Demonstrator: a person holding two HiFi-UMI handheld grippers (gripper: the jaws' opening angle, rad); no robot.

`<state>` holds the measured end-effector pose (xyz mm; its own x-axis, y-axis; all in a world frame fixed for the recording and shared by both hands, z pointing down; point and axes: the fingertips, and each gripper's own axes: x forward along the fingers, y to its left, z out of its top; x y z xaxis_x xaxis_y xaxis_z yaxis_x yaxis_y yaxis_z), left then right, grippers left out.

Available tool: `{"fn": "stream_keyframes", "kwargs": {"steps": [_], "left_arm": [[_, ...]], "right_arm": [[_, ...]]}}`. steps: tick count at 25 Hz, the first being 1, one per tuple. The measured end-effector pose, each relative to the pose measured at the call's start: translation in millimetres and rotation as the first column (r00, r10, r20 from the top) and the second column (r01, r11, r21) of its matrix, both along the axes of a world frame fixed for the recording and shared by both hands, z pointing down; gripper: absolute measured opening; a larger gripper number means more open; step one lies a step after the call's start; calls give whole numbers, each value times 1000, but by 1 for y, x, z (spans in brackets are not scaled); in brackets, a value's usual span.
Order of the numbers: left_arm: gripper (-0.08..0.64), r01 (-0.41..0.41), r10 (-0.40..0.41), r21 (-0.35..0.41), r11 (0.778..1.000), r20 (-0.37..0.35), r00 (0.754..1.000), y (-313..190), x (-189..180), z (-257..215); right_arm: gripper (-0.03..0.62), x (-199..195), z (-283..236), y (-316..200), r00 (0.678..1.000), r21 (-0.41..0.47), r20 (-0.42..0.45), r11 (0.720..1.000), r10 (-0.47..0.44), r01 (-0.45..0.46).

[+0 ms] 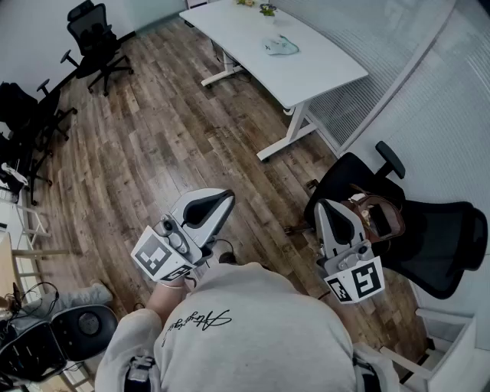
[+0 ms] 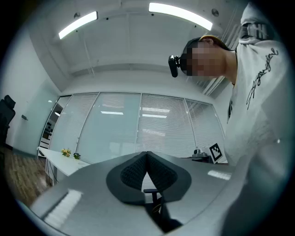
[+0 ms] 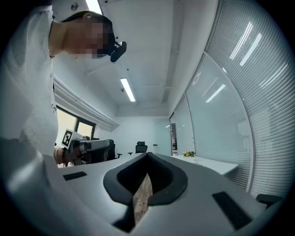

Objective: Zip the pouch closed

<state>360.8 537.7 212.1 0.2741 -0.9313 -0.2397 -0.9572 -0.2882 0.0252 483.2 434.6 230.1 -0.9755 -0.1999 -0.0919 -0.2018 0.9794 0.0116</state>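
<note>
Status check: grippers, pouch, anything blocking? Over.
Left gripper and right gripper shut, empty. Pale item, maybe the pouch, on white table far ahead, untouched. Black chair with brown bag close by right gripper.

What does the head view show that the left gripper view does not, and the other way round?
Head view only: a pale green item lying on the white desk, and a brown bag on a black chair. Left gripper view only: the ceiling lights and the camera on the person's head. Both: the white desk, the shut, empty left gripper and the right gripper.
</note>
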Motion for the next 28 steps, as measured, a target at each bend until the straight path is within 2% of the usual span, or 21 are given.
{"fn": "stream_keyframes", "kwargs": {"steps": [10,20,26,27,28], "left_arm": [[0,20,-20,12,1000,-12,1000,10,8,-4],[0,56,-56,-20,998,-2,998,19,25,4],[2,69,-69,9,998,-20,997,26,36,3],[11,77,-77,13,997,-27,997,26,38,4],[57,92,-91,18,996,-34,995,26,39,3]], "right_arm": [[2,6,-2,7,1000,3,-7,1000,-26,26],[2,20,7,9,997,-3,-46,998,-65,65],[2,34,6,6,998,-25,0,998,-62,62],[3,36,7,6,998,-34,10,997,-65,66],[3,39,7,6,997,-43,17,996,-72,73]]}}
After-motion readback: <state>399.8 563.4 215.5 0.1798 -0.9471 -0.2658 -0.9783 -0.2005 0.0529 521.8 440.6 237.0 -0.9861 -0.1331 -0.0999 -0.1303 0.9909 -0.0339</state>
